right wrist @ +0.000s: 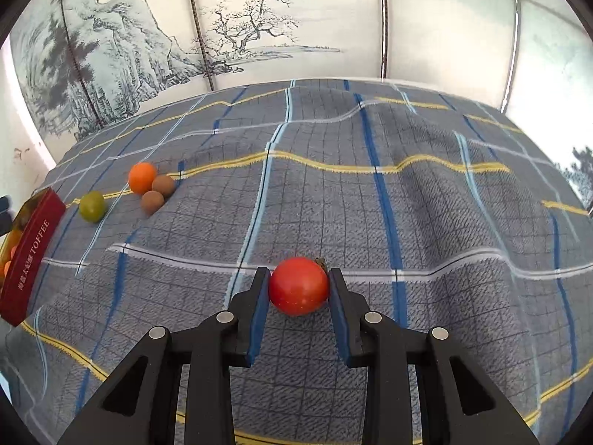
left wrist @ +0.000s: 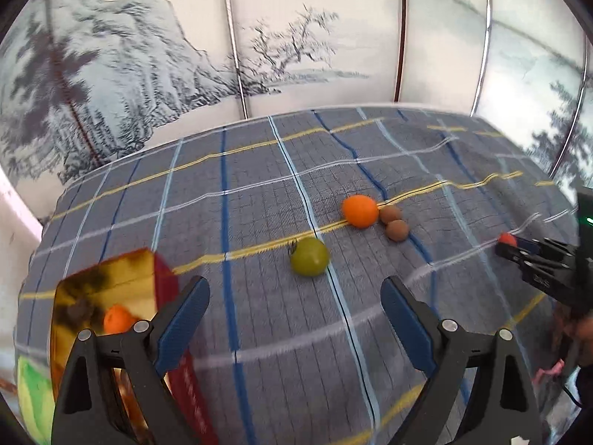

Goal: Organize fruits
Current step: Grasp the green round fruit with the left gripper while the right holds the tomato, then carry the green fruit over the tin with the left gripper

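At seven o'clock red toffee tin cropped, blurred, left gripper wide, empty, right gripper clamping red tomato.

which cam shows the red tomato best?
Right wrist: the red tomato sits centred and sharp, gripped between the right tongs. Left wrist shows only a small red sliver at those tongs' tip, near the right edge.

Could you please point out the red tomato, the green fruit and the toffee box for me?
Red tomato [right wrist: 298, 286]: right wrist view, middle of its front.
Green fruit [left wrist: 310, 257]: left wrist view, centre of its skin.
Toffee box [right wrist: 32, 256]: right wrist view, red lettered side.
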The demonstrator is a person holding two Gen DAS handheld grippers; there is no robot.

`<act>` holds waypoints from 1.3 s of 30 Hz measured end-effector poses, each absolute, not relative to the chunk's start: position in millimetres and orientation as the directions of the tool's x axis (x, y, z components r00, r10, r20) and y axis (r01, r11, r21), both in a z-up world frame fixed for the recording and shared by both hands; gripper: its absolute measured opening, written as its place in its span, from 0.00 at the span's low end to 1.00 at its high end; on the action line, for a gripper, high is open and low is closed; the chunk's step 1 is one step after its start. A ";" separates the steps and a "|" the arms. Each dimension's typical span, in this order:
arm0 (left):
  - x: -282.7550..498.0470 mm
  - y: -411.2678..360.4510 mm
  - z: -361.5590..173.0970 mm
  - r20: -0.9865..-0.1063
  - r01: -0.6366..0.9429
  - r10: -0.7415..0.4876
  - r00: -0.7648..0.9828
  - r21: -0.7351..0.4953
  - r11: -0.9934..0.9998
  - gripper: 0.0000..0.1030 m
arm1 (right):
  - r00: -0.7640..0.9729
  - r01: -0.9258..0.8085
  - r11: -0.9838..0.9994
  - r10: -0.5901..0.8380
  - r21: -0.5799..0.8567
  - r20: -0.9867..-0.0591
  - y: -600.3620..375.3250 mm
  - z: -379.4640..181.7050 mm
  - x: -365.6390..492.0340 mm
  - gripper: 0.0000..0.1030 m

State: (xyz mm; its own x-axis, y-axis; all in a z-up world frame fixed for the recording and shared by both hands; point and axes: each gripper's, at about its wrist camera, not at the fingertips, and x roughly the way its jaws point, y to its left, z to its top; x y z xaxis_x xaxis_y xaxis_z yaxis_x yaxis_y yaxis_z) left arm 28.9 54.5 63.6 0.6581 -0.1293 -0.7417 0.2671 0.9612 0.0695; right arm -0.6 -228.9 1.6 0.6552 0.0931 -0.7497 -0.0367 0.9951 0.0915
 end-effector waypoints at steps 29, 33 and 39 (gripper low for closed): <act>-7.1 27.2 61.5 -0.793 0.257 -0.213 0.570 -0.074 0.963 0.31 | 0.639 -0.076 0.982 0.181 0.174 -0.748 -227.6 -4.1 3.6 0.32; -45.5 34.5 81.6 -0.777 0.241 -0.220 0.590 -0.091 0.966 0.31 | 0.639 -0.075 0.984 0.173 0.163 -0.750 -225.4 -3.5 3.9 0.32; -85.1 62.7 97.1 -0.757 0.160 -0.162 0.633 -0.077 0.984 0.31 | 0.638 -0.074 0.987 0.154 0.139 -0.755 -222.1 -3.4 4.5 0.32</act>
